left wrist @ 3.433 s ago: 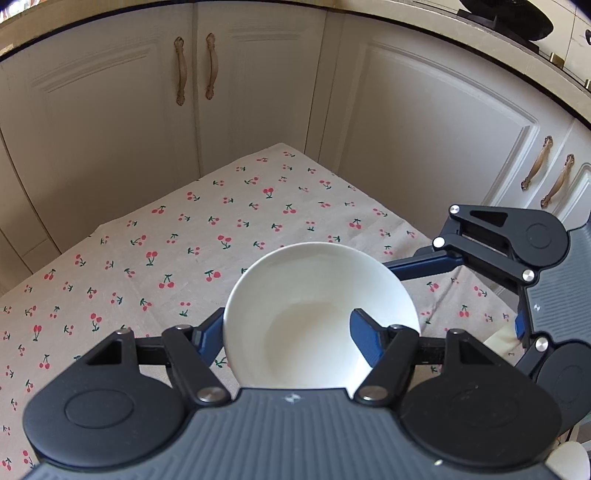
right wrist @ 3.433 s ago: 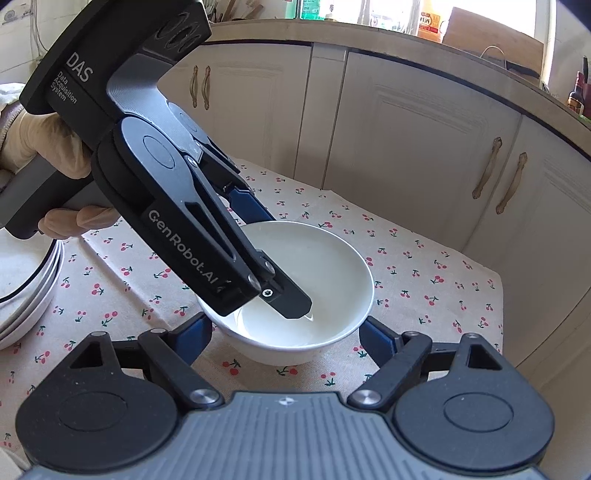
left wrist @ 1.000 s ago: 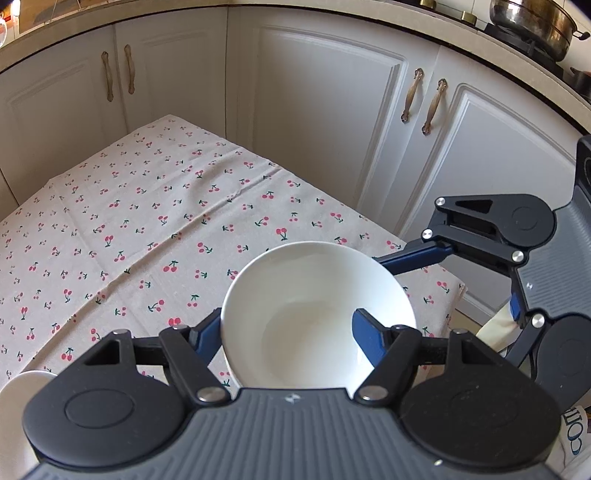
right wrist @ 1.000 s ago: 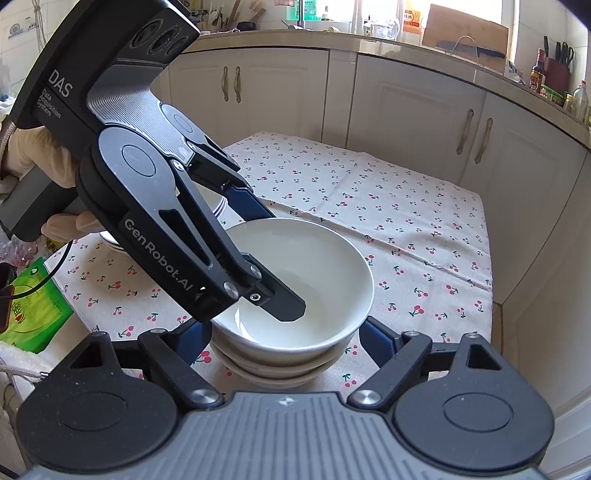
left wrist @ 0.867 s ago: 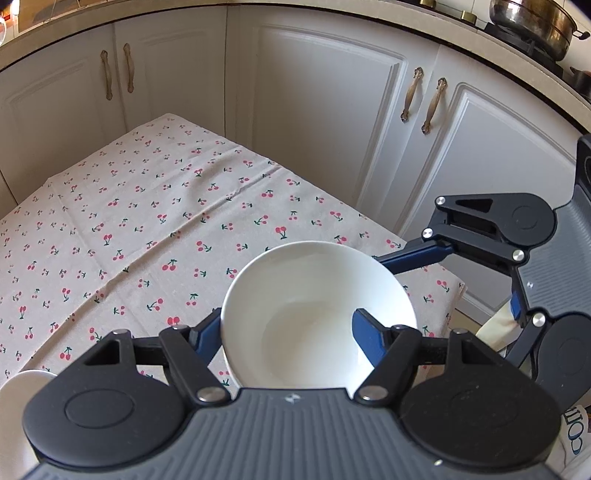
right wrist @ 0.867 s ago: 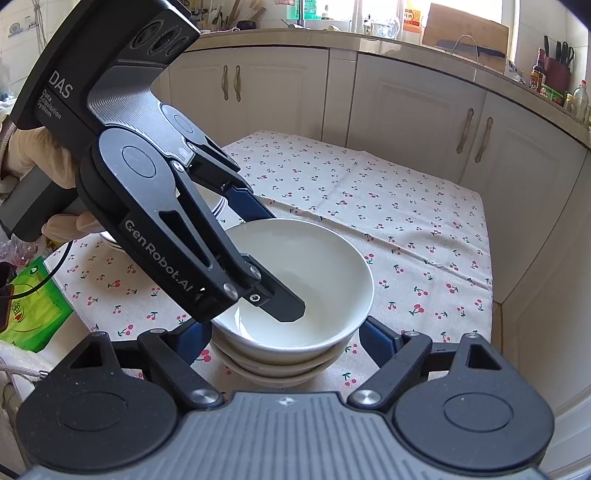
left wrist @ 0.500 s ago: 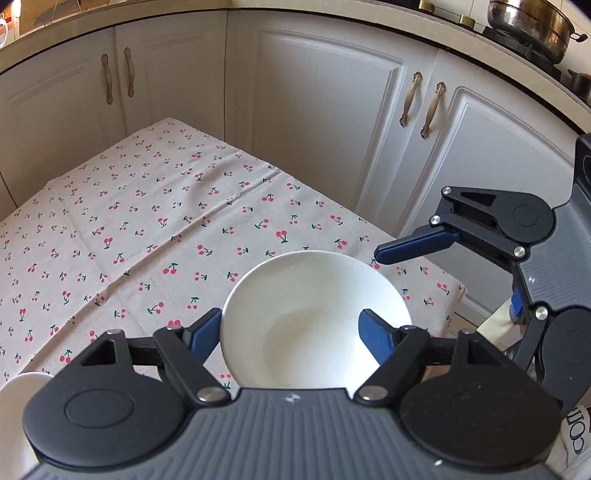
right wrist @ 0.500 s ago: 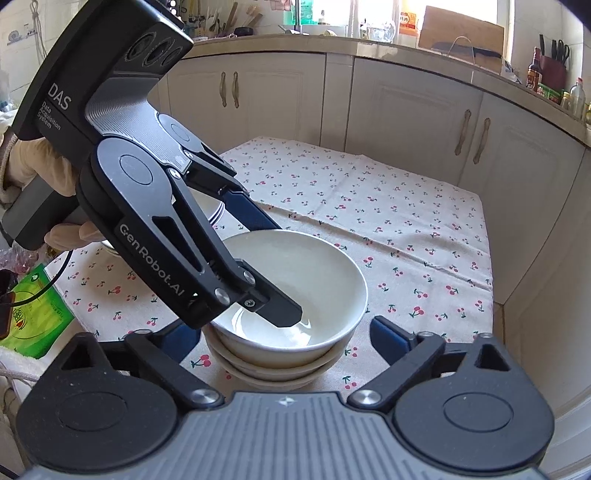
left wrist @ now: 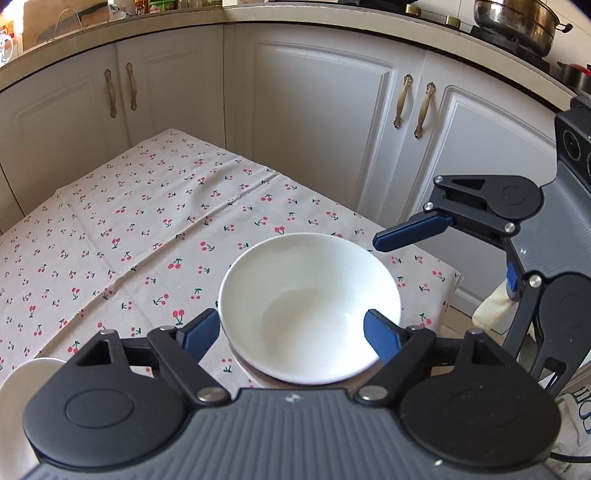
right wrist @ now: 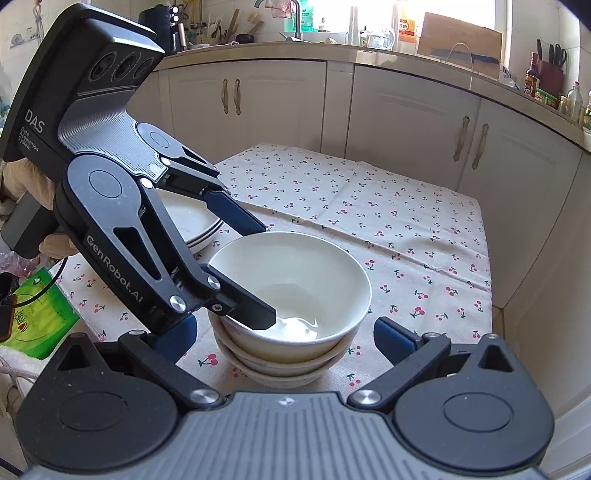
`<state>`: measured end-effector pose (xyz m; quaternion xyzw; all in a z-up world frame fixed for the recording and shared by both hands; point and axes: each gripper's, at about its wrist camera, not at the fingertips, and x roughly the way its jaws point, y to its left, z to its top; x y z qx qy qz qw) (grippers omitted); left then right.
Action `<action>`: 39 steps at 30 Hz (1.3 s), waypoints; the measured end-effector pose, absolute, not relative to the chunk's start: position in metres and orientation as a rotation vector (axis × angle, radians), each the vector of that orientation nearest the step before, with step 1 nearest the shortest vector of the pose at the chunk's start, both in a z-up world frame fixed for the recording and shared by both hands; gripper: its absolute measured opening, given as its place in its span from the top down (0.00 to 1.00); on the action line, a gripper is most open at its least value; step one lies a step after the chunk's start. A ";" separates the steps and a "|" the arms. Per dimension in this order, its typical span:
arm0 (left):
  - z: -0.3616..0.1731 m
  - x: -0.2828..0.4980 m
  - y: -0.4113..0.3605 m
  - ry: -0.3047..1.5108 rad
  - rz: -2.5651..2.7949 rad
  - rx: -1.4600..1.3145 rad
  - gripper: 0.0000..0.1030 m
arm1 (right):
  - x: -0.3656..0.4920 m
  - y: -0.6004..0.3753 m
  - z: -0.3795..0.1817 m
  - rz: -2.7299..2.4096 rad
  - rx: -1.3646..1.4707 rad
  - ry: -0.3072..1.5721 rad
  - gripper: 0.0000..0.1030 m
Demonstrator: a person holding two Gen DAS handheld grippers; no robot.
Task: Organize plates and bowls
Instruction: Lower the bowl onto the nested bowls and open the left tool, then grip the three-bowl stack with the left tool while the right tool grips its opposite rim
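White bowl (right wrist: 291, 284) sits on top of a bowl stack (right wrist: 280, 365) at the near right part of the desk (right wrist: 424, 229), on the cherry-print cloth (left wrist: 122, 236). At least two more bowls show under it in the right wrist view.

Left tool (left wrist: 291, 332): jaws spread, just been opening. The bowl's near rim is between them, but the blue pads (left wrist: 199, 330) stand clear of the rim on both sides in the left wrist view. In the right wrist view one finger hangs inside the bowl above its floor and the other sits outside the far left rim. No pinch.

Right tool (right wrist: 286, 336): jaws spread wide, just been opening. Pads (right wrist: 393, 338) sit either side of the bowl stack, apart from it, nothing gripped. In the left wrist view its blue finger (left wrist: 413, 230) hovers just beyond the bowl's far right rim, not touching.

Plate stack (right wrist: 192, 221) sits on the cloth to the far left of the bowls, partly hidden behind the left tool. A white rim of it (left wrist: 22, 376) shows at the near left corner of the left wrist view.

A gloved hand (right wrist: 33, 184) holds the left tool's grip at the left edge. Green packet (right wrist: 33, 306) lies off the desk's near left side.

White cabinets (left wrist: 317, 122) with bronze handles run behind the desk. A steel pot (left wrist: 513, 18) stands on the counter at far right.
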<state>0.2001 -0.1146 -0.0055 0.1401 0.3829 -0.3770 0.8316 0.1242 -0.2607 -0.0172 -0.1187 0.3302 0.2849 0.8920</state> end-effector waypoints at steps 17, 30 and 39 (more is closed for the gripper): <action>-0.002 0.174 -0.074 0.690 -0.801 0.269 0.02 | 0.109 -0.269 -0.035 0.537 -0.287 0.720 0.00; -0.047 0.182 -0.076 0.797 -0.816 0.385 0.02 | 0.128 -0.269 -0.060 0.516 -0.306 0.782 0.00; -0.063 0.197 -0.089 0.820 -0.892 0.474 0.03 | 0.145 -0.264 -0.071 0.568 -0.348 0.800 0.00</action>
